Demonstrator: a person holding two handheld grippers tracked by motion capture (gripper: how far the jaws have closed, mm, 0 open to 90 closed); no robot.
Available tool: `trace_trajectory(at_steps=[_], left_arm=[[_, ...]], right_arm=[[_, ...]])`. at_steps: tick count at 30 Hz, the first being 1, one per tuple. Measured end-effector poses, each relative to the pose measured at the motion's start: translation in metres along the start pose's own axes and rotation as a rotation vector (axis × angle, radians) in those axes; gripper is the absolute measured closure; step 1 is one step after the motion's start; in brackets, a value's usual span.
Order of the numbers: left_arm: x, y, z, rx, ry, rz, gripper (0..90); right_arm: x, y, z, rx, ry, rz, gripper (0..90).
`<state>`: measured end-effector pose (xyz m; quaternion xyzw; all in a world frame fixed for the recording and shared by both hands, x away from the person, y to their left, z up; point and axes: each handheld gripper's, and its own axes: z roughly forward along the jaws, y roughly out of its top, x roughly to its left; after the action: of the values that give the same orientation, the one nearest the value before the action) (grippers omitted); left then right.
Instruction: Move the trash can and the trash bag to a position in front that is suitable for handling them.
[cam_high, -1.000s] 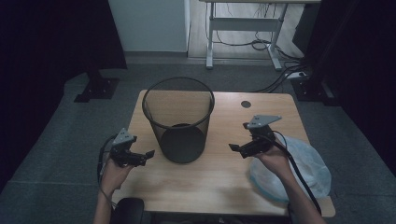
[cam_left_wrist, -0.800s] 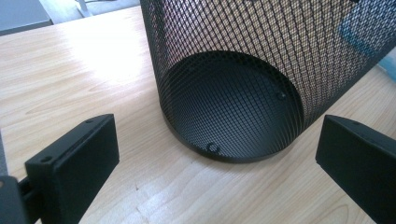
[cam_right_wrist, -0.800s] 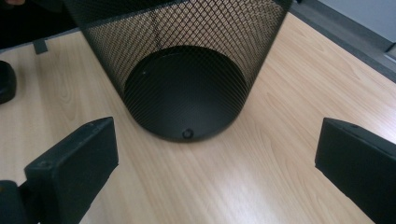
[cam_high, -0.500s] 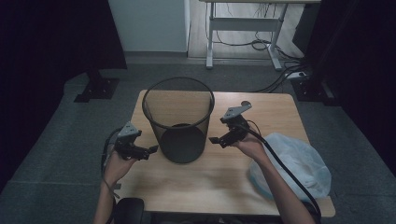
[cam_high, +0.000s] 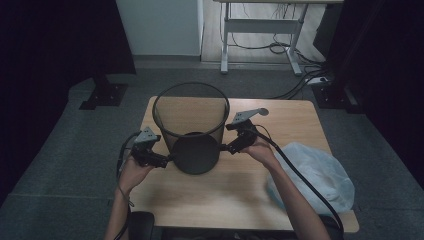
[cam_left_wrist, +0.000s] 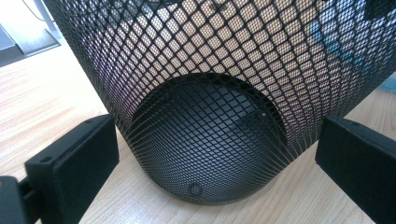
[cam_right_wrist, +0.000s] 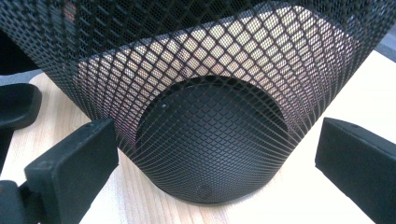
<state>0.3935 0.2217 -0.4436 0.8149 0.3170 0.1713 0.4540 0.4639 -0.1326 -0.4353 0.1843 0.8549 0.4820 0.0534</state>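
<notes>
Your left gripper (cam_high: 167, 160) sits low at the left flank of the mesh bin (cam_high: 192, 127), jaws spread wide. In the left gripper view the two black jaws stand either side of the bin's lower wall (cam_left_wrist: 205, 140), neither one touching the mesh. Your right gripper (cam_high: 227, 148) mirrors it on the opposite flank, jaws also spread; in the right gripper view they bracket the same rounded base (cam_right_wrist: 210, 140) with bare wood showing between pad and mesh.

The bin stands upright near the middle of the counter (cam_high: 300, 125), long axis vertical, open mouth up, solid disc base down on the wood. It tapers: wide rim above, narrower foot below.

Key relation: the bin lies straight ahead of each gripper, between the two, so each points inward at the other through the mesh. Both hands look about equally near; the right one sits a shade farther back along the counter.

Judgement: you are set for a two-sided hold on the lower wall. The curved mesh is too broad for either jaw span to pinch, so pressing inward from both sides looks the likelier way.

Farther out, a pale blue plastic bag (cam_high: 312, 172) lies at the counter's right edge, well apart from the bin, beside your right forearm.
</notes>
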Motion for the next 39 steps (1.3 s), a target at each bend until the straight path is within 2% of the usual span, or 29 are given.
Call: trace_trajectory(at_steps=[2, 4, 6, 8, 16, 21, 28, 29, 30, 39], left_arm=[[0.0, -0.001, 0.0, -0.007, -0.003, 0.002, 0.0], [-0.002, 0.0, 0.002, -0.024, -0.051, -0.009, 0.0], [-0.006, 0.001, 0.004, -0.009, -0.012, 0.017, 0.0], [-0.008, 0.001, 0.004, -0.006, 0.0, 0.025, 0.0], [-0.018, -0.004, 0.002, -0.021, 0.001, 0.03, 0.0], [-0.031, -0.009, -0.003, -0.038, -0.004, 0.032, 0.0], [-0.047, -0.012, -0.008, -0.035, -0.021, 0.042, 0.0], [-0.053, -0.013, -0.01, -0.029, -0.024, 0.046, 0.0], [-0.053, -0.013, -0.01, -0.029, -0.024, 0.046, 0.0], [-0.08, -0.018, -0.018, -0.027, -0.026, 0.046, 0.0]], right_arm=[[-0.001, -0.001, 0.0, -0.003, 0.018, -0.004, 0.0], [0.0, -0.001, 0.002, -0.017, 0.05, -0.003, 0.0], [0.001, -0.002, 0.005, -0.007, 0.036, -0.018, 0.0], [0.003, -0.003, 0.005, -0.009, 0.022, -0.028, 0.0], [0.011, -0.006, -0.001, 0.001, 0.026, -0.031, 0.0], [0.023, -0.013, -0.009, -0.005, 0.021, -0.033, 0.0], [0.039, -0.023, -0.021, -0.003, 0.018, -0.05, 0.0], [0.044, -0.027, -0.025, -0.006, 0.019, -0.051, 0.0], [0.044, -0.027, -0.025, -0.006, 0.019, -0.051, 0.0], [0.067, -0.042, -0.042, -0.012, 0.009, -0.062, 0.0]])
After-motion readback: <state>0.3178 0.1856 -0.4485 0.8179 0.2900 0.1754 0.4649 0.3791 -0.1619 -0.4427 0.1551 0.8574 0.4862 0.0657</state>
